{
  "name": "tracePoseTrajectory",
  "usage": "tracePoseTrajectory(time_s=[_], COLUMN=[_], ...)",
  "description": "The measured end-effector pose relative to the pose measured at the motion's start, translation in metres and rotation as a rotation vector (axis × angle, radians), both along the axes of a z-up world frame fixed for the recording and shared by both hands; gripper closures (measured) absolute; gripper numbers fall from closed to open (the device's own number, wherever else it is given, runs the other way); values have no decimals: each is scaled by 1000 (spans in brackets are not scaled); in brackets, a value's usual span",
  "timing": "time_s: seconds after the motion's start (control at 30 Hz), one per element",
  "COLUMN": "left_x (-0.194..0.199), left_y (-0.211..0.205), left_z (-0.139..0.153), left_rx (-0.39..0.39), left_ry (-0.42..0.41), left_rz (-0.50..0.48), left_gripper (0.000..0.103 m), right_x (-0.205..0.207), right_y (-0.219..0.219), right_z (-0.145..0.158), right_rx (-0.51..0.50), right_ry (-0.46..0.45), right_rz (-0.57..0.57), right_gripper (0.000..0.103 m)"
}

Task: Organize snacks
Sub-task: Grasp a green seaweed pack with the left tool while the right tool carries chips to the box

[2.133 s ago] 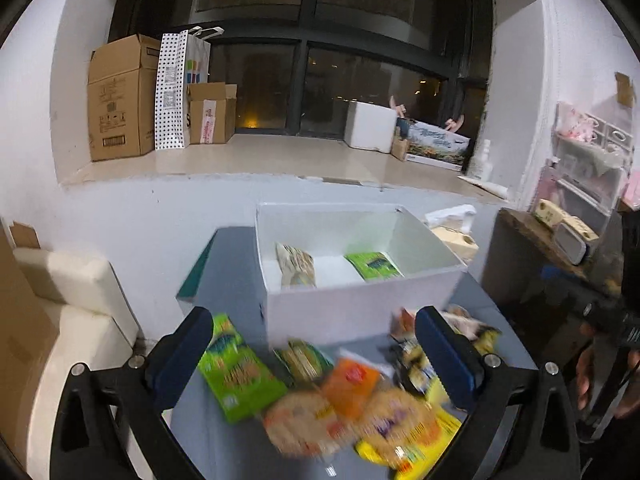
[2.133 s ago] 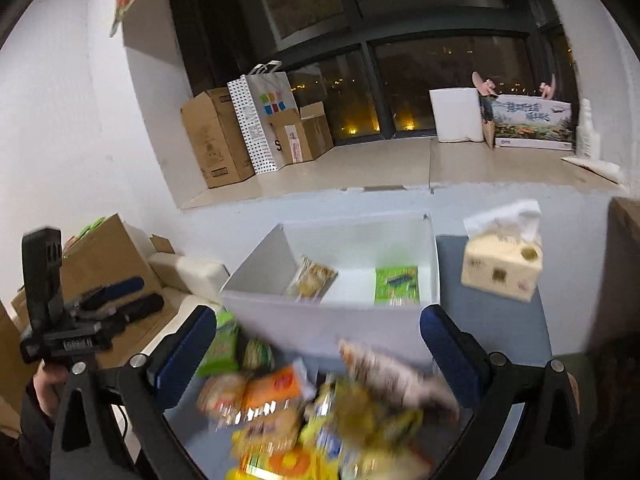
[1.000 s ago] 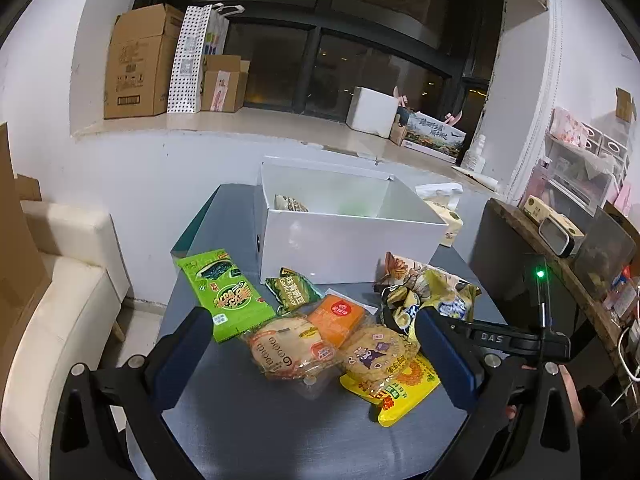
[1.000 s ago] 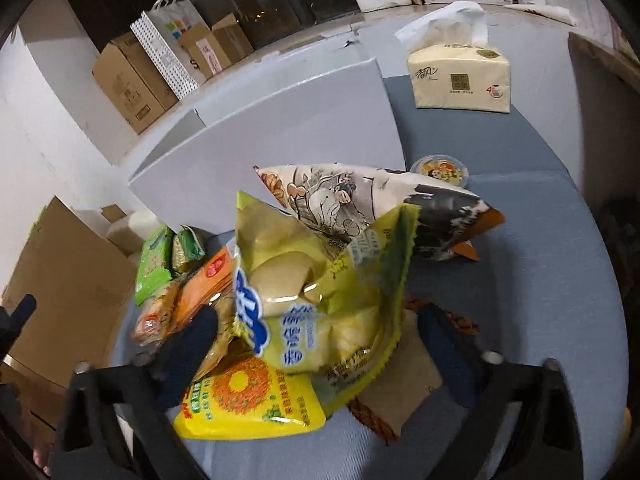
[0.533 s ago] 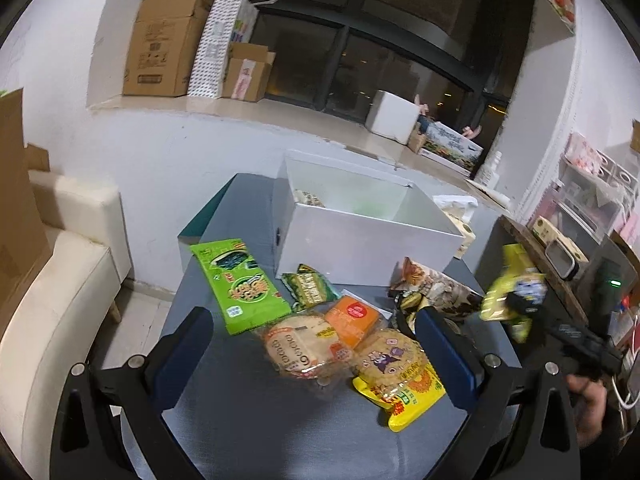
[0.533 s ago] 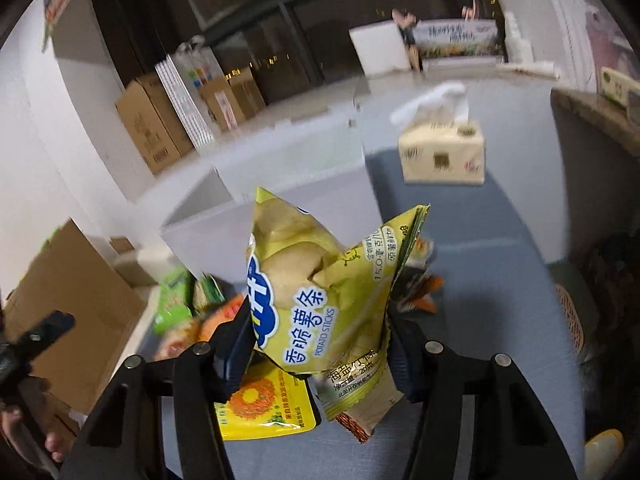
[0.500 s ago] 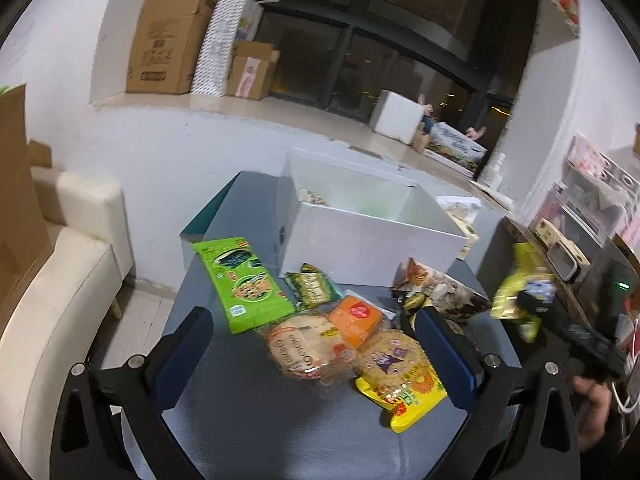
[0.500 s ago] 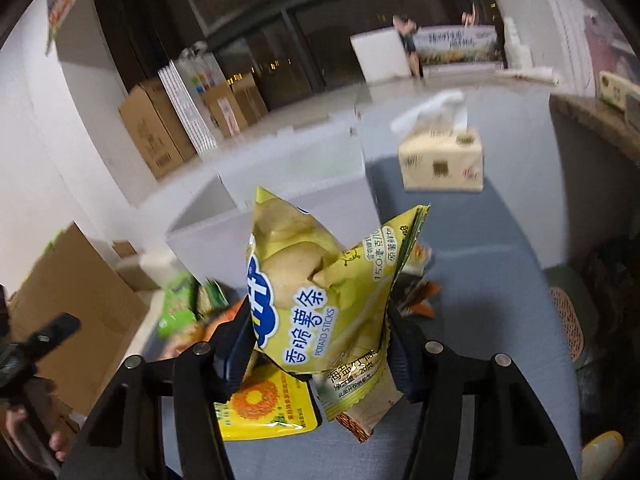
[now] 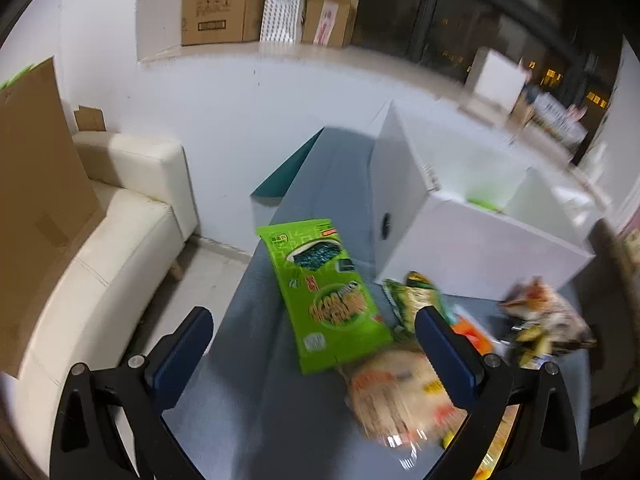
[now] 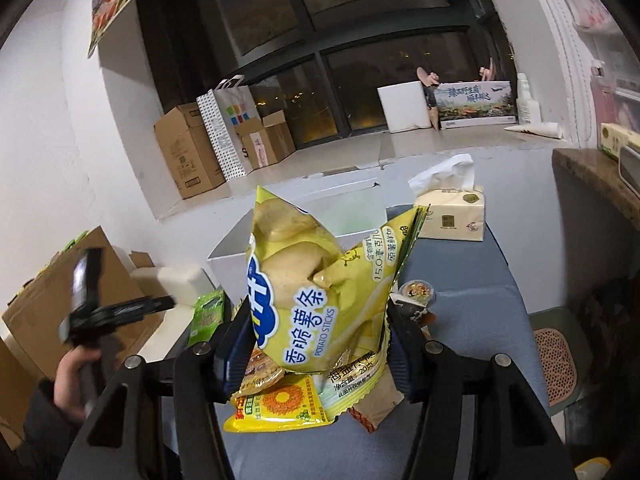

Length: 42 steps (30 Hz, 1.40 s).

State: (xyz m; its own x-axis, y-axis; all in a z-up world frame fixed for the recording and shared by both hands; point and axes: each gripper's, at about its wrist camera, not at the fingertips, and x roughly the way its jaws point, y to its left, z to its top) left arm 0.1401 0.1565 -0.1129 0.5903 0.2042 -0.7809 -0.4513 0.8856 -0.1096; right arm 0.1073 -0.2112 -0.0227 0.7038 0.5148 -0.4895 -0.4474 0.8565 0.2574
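Observation:
My right gripper [image 10: 320, 344] is shut on a yellow bag of potato sticks [image 10: 320, 292] and holds it up above the table, in front of the white box [image 10: 228, 260]. My left gripper [image 9: 316, 336] is open and empty, low over the grey table [image 9: 248, 400], above a flat green seaweed snack packet [image 9: 324, 292]. The white box [image 9: 460, 232] stands behind and to the right of that packet. A round cracker pack [image 9: 400, 392], a small green bag [image 9: 416, 300] and a patterned bag [image 9: 548, 320] lie to the right, blurred.
A tissue box [image 10: 452, 216] and a small round cup [image 10: 416, 292] sit on the table's far right. A yellow sunflower-seed packet [image 10: 280, 404] lies under the held bag. A white sofa [image 9: 100, 240] and brown cardboard [image 9: 36, 184] stand left of the table.
My left gripper has swung left and down toward the green seaweed packet. My right gripper has lifted the potato-stick bag higher, still shut on it.

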Motion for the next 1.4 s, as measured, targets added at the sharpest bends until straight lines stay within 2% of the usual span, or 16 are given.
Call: tracePoseTrajectory(time_s=[0.1,0.3,0.37,0.4,0.43,0.5,0.67,0.83,0.9,0.97,1.1,1.23,1.3,1.4], left_x=[30,68,71,72,71,66,36,-7,-16,-19,3,47,72,115], left_y=[0,-4,-6,-7,-7,-7,-12,-33,-38,-49,-65,-68,-67,-63], left_z=[-21,-56,-63,-65,-67,-65,-35,18,40,58,91,110,113,106], left_rx=[56,69,62,53,47,56,53,63,55,84,126,180,197,171], left_ry=[87,191,193,186,185,158,14,-152,-210,-251,-284,-293,-277,-230], left_rz=[32,35,21,12,6,12,-63,-165,-232,-279,-354,-393,-405,-420], left_gripper=[0,0,3,15,22,25,26,26,26,26,26,26,26,26], right_x=[-2,0,0,0,0,-1,2,9,17,26,59,110,137,191], right_y=[1,4,5,5,5,4,5,11,14,20,37,56,64,84], right_z=[-2,-6,-8,-8,-9,-10,-11,-16,-16,-15,-4,13,19,21], right_rx=[-6,-23,-24,-25,-26,-26,-25,-20,-7,-4,-16,-2,-2,-72], right_ry=[2,13,17,19,21,23,29,49,64,71,70,83,87,116], right_rz=[6,21,21,22,22,22,25,41,56,72,90,103,97,74], right_gripper=[41,41,41,41,41,41,41,41,41,41,41,41,41,40])
